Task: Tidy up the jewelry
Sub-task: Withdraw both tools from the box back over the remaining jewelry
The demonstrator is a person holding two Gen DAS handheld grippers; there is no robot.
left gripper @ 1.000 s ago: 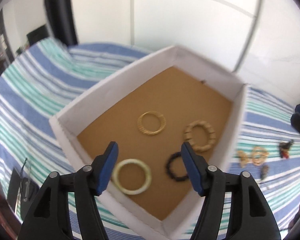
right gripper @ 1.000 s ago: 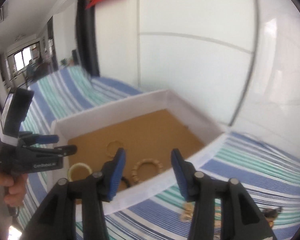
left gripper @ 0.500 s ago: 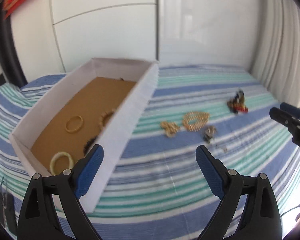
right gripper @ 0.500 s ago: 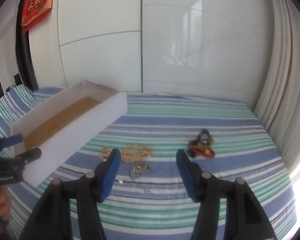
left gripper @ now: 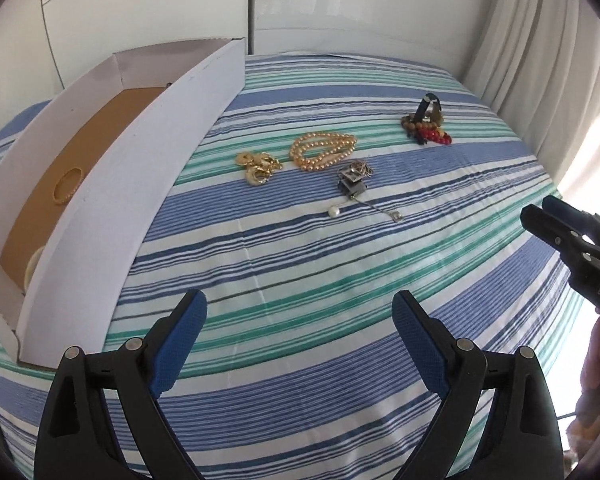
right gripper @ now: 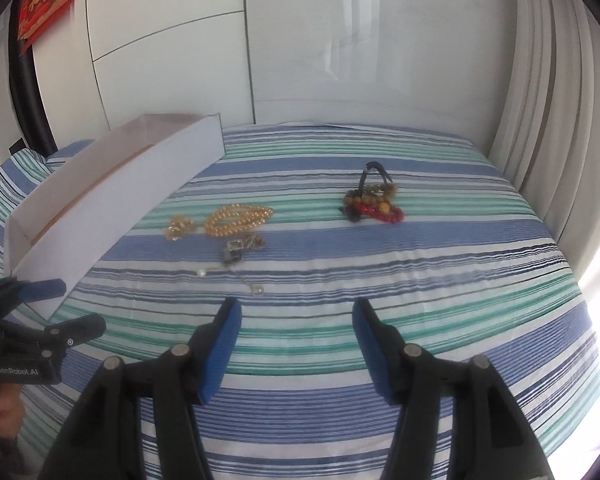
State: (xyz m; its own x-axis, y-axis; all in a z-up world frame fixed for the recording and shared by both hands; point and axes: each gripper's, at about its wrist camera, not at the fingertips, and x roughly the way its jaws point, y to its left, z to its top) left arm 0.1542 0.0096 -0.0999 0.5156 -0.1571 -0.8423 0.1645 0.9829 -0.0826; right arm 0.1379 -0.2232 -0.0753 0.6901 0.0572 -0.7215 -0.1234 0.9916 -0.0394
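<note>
Both grippers, left (left gripper: 300,336) and right (right gripper: 296,340), hover with fingers spread and empty over the striped bed (left gripper: 340,280). The bead necklace (left gripper: 323,150) lies ahead beside the box (left gripper: 148,152), its long axis crosswise, neither gripper clearly nearer.

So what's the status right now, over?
Left gripper and right gripper open, both empty. Pearl strand, gold pieces and bead pile loose on the bedspread, outside the box. Nothing in the way.

Both wrist views look down, sharing the striped cloth (left gripper: 300,240) with jewelry.
</note>
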